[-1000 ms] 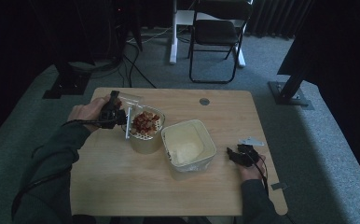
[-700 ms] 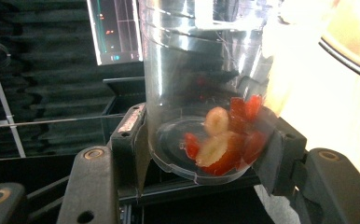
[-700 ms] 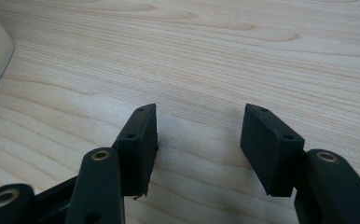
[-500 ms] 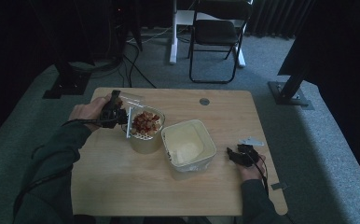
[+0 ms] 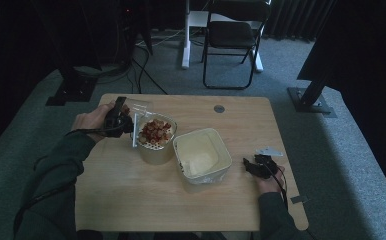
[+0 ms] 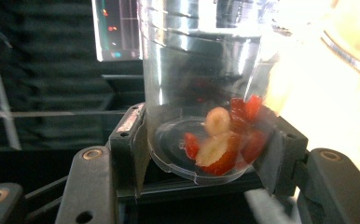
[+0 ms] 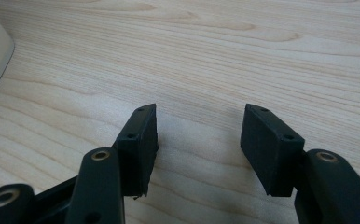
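Landmark: round container (image 5: 155, 142) of red and pale fruit pieces, standing on the surface (image 5: 131, 200).
Left tool (image 5: 123, 122): clenched on a clear plastic cup (image 6: 201, 88), tipped against the container's left rim; a few fruit pieces (image 6: 222, 140) sit in the cup.
Square cream tub (image 5: 202, 156): just right of the container.
Right tool (image 7: 197, 135): jaws apart, nothing between them, resting on the surface well right of the container, beyond the tub.

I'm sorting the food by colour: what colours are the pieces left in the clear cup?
Red and pale cream pieces, best seen in the left gripper view.
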A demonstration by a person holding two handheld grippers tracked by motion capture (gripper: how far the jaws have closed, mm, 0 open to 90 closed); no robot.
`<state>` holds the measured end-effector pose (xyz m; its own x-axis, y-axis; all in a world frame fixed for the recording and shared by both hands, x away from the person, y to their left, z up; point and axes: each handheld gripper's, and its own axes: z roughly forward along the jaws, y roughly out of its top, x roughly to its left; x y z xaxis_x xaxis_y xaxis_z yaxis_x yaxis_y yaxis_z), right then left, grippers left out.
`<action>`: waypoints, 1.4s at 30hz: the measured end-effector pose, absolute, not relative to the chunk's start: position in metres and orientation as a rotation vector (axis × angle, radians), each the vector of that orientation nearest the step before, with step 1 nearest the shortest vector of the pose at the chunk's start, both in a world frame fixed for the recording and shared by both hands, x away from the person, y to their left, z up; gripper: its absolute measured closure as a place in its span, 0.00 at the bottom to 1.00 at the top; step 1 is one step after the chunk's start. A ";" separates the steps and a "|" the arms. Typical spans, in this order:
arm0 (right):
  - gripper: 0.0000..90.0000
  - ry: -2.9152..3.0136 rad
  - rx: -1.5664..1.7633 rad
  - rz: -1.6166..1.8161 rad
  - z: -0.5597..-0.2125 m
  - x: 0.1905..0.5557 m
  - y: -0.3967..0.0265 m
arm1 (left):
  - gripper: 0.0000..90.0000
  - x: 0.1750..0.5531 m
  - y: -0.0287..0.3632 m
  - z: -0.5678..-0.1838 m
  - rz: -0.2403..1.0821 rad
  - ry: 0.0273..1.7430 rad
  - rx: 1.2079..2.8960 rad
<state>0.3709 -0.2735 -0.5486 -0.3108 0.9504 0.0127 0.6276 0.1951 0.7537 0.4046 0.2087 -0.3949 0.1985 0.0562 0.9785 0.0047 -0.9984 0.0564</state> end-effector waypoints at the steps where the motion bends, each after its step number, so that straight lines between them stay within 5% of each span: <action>1: 0.51 2.014 1.469 0.928 -0.549 0.371 -0.274 | 0.48 0.405 0.209 -0.393 1.932 0.100 2.389; 19: 0.51 2.014 1.467 0.929 -0.549 0.371 -0.274 | 0.47 0.414 0.213 -0.384 1.441 0.518 2.238; 42: 0.50 2.017 1.466 0.927 -0.549 0.371 -0.273 | 0.47 0.416 0.214 -0.380 1.074 0.734 2.050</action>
